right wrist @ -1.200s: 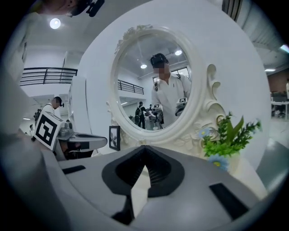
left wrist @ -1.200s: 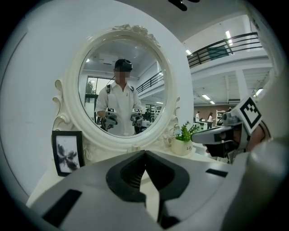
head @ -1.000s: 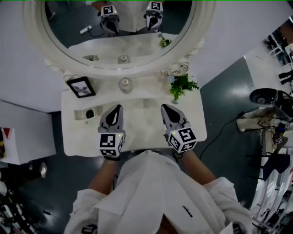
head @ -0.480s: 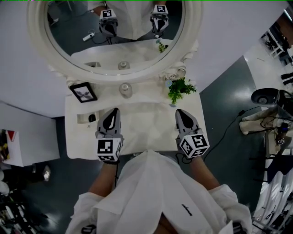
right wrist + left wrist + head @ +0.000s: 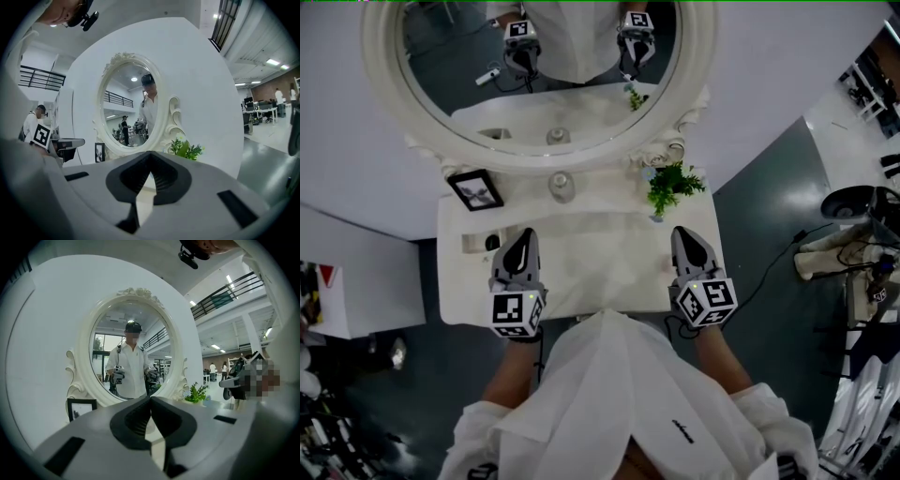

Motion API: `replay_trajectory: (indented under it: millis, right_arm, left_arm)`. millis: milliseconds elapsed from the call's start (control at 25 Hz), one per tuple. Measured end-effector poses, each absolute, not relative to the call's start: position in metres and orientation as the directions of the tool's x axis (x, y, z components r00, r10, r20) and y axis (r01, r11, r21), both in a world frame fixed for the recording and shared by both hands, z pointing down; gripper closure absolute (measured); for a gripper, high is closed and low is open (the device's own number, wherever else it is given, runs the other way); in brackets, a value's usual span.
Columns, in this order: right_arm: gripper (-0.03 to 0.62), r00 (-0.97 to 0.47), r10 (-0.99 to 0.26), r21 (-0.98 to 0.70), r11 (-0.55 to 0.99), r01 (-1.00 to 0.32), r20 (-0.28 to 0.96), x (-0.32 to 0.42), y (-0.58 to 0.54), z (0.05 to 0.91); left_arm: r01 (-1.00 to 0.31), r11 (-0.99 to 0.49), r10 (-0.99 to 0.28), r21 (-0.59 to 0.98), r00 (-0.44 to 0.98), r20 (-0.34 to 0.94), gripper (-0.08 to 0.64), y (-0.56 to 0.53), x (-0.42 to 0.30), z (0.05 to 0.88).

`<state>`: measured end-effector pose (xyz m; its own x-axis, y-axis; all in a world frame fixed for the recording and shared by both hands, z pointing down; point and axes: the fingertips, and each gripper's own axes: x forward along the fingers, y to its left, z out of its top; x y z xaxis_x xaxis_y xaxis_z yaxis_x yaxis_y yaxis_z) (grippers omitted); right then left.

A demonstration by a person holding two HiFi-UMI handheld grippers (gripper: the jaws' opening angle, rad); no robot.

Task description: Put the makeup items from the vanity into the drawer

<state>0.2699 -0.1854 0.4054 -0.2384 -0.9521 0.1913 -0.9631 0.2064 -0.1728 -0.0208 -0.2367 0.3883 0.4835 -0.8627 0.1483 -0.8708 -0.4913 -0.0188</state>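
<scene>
My left gripper [image 5: 526,240] has its jaws pressed together with nothing between them. My right gripper [image 5: 683,236] is closed and empty the same way. Both hang over the front half of the vanity top [image 5: 600,272], pointing toward the mirror [image 5: 539,84]. The nearest makeup item I can make out is a small dark thing [image 5: 491,242] just to the left of my left gripper's tip, so that hand is clearly the closer one. It is too small to tell how its long side runs. A round jar [image 5: 561,186] sits further back between the picture frame [image 5: 475,190] and the plant [image 5: 673,186]. I can't see the drawer, and I judge my left jaws must open and swing left first
</scene>
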Motion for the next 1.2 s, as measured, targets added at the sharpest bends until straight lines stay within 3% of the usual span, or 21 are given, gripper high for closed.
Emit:
replay_trajectory:
  millis: [1200]
  right_arm:
    - [0.575, -0.247, -0.947, -0.166, 0.215, -0.962, 0.206, 0.2647, -0.1792, 0.4047]
  left_arm:
    - [-0.855, -0.518, -0.844, 0.012, 0.514, 0.151, 0.532, -0.2334, -0.0131, 0.3933]
